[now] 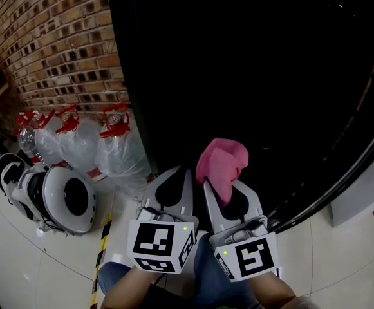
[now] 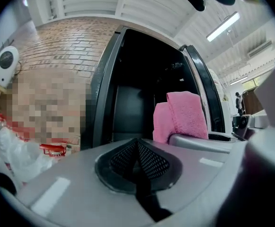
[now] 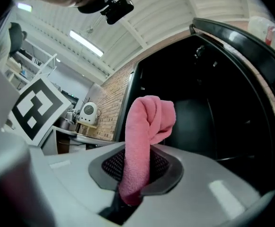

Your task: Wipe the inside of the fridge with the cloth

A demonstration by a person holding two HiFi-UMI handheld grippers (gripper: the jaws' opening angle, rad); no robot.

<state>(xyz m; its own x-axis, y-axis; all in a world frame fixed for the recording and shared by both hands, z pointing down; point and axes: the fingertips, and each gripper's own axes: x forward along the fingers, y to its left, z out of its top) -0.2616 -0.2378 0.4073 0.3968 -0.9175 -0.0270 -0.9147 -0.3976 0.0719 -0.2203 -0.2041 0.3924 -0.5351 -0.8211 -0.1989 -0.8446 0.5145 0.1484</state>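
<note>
A pink cloth [image 1: 221, 161] sticks up from my right gripper [image 1: 228, 195], which is shut on it; in the right gripper view the cloth [image 3: 144, 141] rises folded from between the closed jaws. My left gripper [image 1: 171, 195] sits just left of it, shut with nothing between its jaws, and sees the cloth [image 2: 182, 115] to its right. Both point toward the open black fridge [image 1: 251, 76], whose dark interior [image 2: 132, 103] fills the view ahead. Inner shelves are too dark to make out.
The fridge door edge [image 1: 341, 185] curves down at the right. Several plastic-wrapped bottles with red tops [image 1: 112, 147] stand on the floor left of the fridge, by a brick wall [image 1: 51, 37]. A white helmet-like appliance [image 1: 58, 201] lies on the tiled floor.
</note>
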